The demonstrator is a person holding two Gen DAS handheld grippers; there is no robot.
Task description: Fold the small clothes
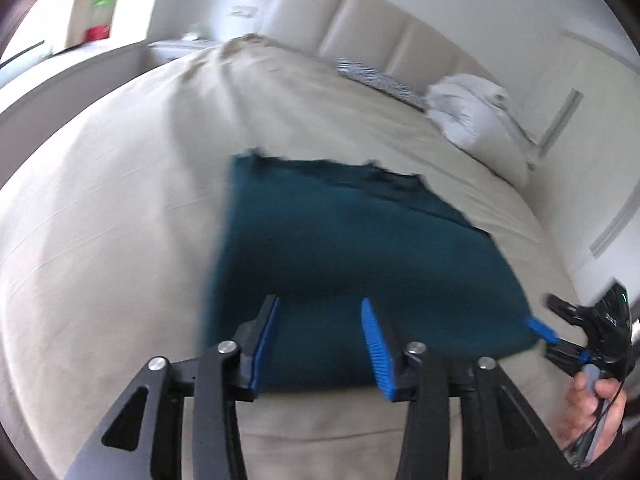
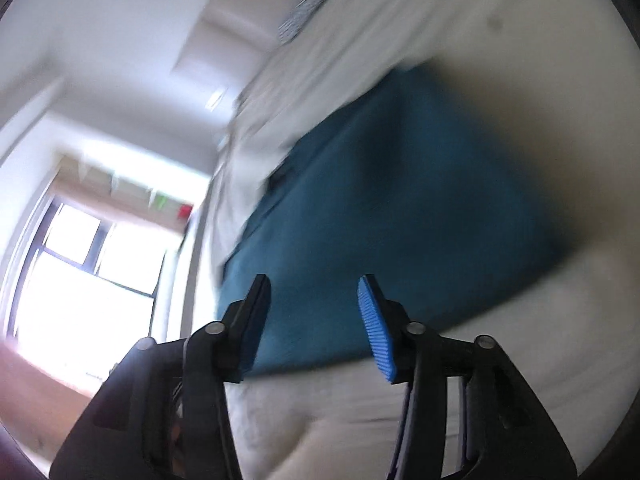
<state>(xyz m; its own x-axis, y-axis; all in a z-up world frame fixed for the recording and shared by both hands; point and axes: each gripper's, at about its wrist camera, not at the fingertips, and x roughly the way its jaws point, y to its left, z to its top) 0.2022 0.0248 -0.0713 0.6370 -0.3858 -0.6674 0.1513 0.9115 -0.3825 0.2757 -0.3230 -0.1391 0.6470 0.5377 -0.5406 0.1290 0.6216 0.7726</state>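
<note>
folded dark teal knit garment (image 1: 352, 264) lies flat on beige bed sheet (image 1: 112, 216), far edge ragged | left gripper (image 1: 320, 340) jaws spread wide, empty, above near edge | right gripper (image 2: 312, 316) jaws wide apart, empty, over garment's near corner | right view motion-blurred, garment edges smeared | white crumpled pillow (image 1: 472, 116) near headboard

Beige bedsheet (image 1: 120, 208) spread wide and lightly creased, with a padded cream headboard (image 1: 360, 28) at the far end. Against the headboard, a patterned pillow (image 1: 380, 80) beside a crumpled white pillow (image 1: 472, 116) at far right. Far left, a bright window (image 2: 80, 272) and blurred red and green shapes.
</note>
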